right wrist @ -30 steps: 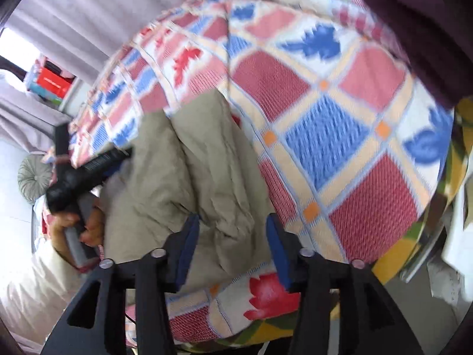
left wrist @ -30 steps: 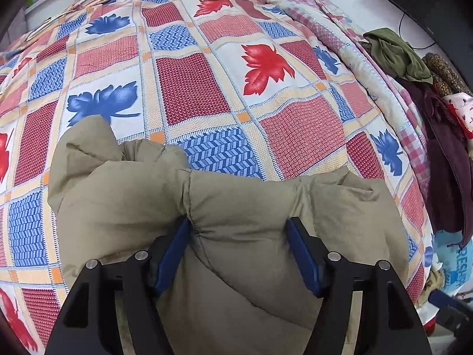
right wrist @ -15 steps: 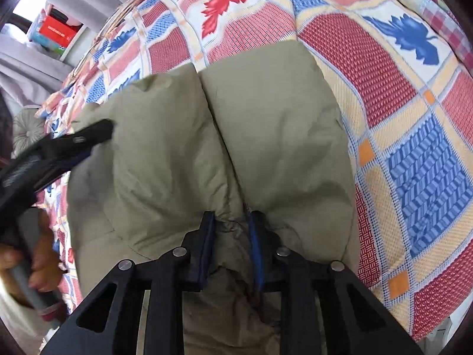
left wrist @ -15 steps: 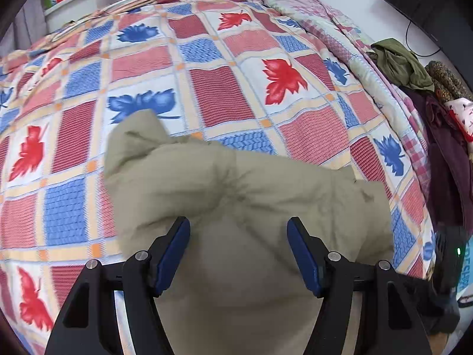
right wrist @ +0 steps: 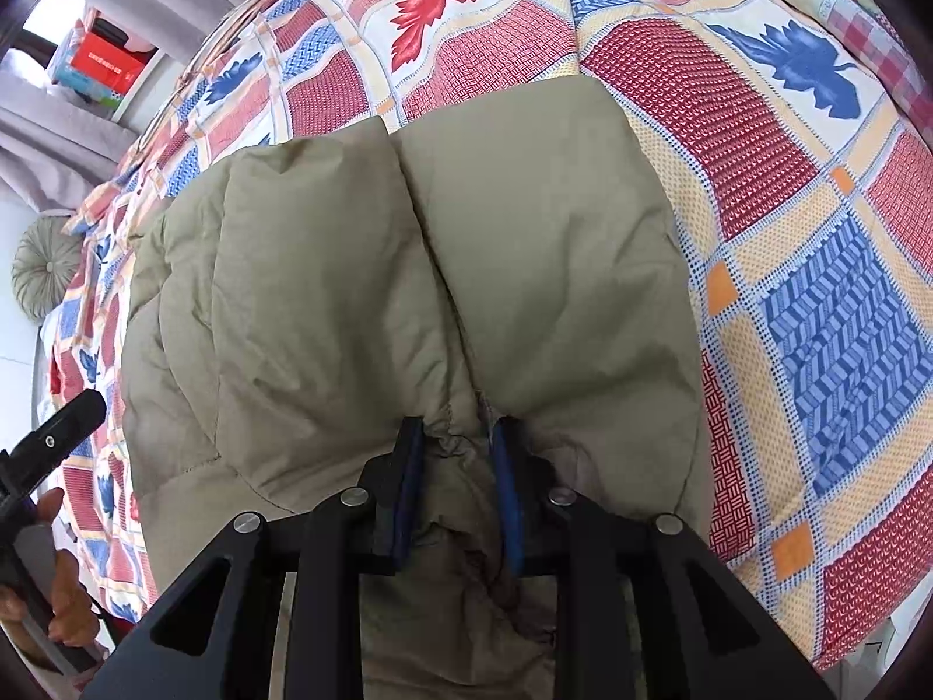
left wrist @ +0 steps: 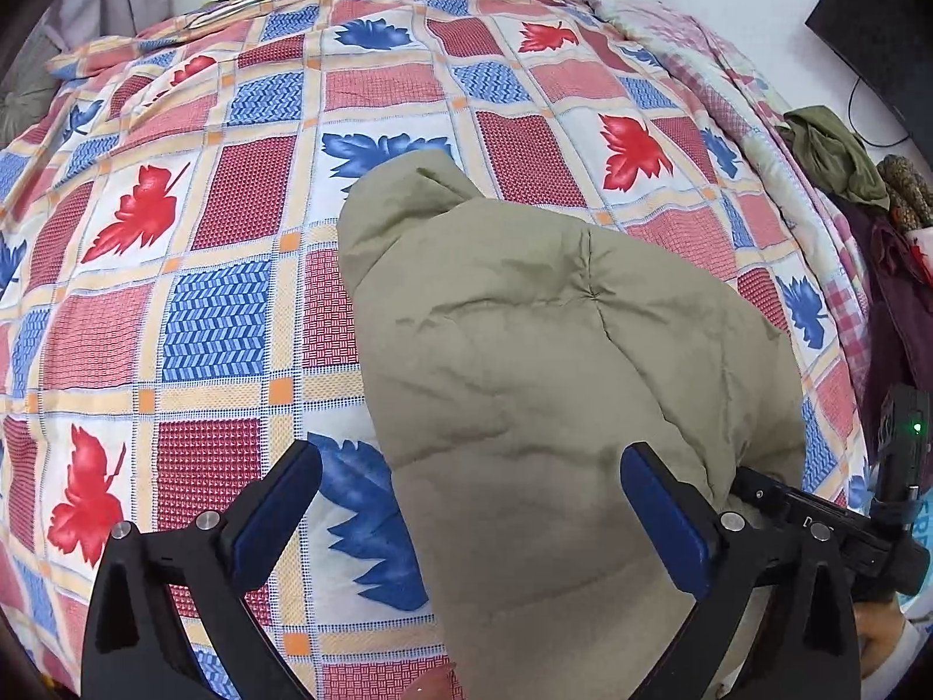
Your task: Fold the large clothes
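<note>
Puffy khaki jacket (right wrist: 443, 268) on bed (left wrist: 221, 315): soft, bulky, springy. Right gripper (right wrist: 458, 466) pinches its seam; left gripper (left wrist: 466, 501) spread, empty. Grab hems.

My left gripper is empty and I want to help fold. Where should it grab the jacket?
Probably the jacket's free left edge, low near the left gripper, coming from the left over the bedspread. That edge lies exposed and thin on the bed, while the middle is puffy. The right gripper is pinching the near seam, so a hold apart from it should spread the fabric.
</note>
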Available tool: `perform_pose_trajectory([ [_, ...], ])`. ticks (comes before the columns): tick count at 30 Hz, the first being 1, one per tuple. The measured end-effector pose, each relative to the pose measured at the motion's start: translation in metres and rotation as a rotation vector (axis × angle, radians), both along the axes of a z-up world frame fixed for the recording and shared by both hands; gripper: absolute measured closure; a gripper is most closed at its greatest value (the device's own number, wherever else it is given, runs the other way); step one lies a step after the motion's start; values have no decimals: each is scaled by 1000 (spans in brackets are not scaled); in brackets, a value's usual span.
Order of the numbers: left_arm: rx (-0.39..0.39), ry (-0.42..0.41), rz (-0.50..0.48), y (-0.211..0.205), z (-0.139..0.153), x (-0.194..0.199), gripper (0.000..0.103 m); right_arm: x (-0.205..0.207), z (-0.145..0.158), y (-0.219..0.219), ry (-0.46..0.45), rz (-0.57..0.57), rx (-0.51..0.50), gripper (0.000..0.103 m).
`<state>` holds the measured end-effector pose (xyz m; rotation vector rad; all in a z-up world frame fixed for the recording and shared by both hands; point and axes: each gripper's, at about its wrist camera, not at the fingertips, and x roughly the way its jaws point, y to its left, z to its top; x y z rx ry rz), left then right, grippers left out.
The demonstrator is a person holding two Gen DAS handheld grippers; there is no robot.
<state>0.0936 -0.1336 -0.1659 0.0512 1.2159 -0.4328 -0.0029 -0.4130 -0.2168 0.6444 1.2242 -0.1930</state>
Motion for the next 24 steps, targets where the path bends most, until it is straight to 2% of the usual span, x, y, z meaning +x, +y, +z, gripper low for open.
perform_pose_trajectory([
  [4, 35, 10, 27, 6, -3, 3, 0, 4, 8, 3, 10, 9, -17, 74],
  [6, 59, 13, 37, 9, -8, 4, 0, 3, 16, 5, 7, 20, -30, 70],
  [8, 65, 47, 32, 12, -15, 6, 0, 0, 27, 4, -14, 30, -39, 61],
  [12, 45, 98, 46, 21, -24, 5, 0, -10, 53, -6, -79, 20, -65, 53],
  [14, 42, 101, 52, 23, -26, 4, 0, -13, 61, -14, -99, 7, -87, 40],
  [15, 42, 102, 56, 24, -27, 4, 0, -15, 65, -19, -108, -2, -100, 36],
  [18, 30, 113, 62, 28, -30, 4, 0, -16, 64, -36, -100, -25, -101, 25],
  [24, 12, 110, 63, 31, -32, 3, 0, -19, 49, -55, -89, -77, -30, 23],
])
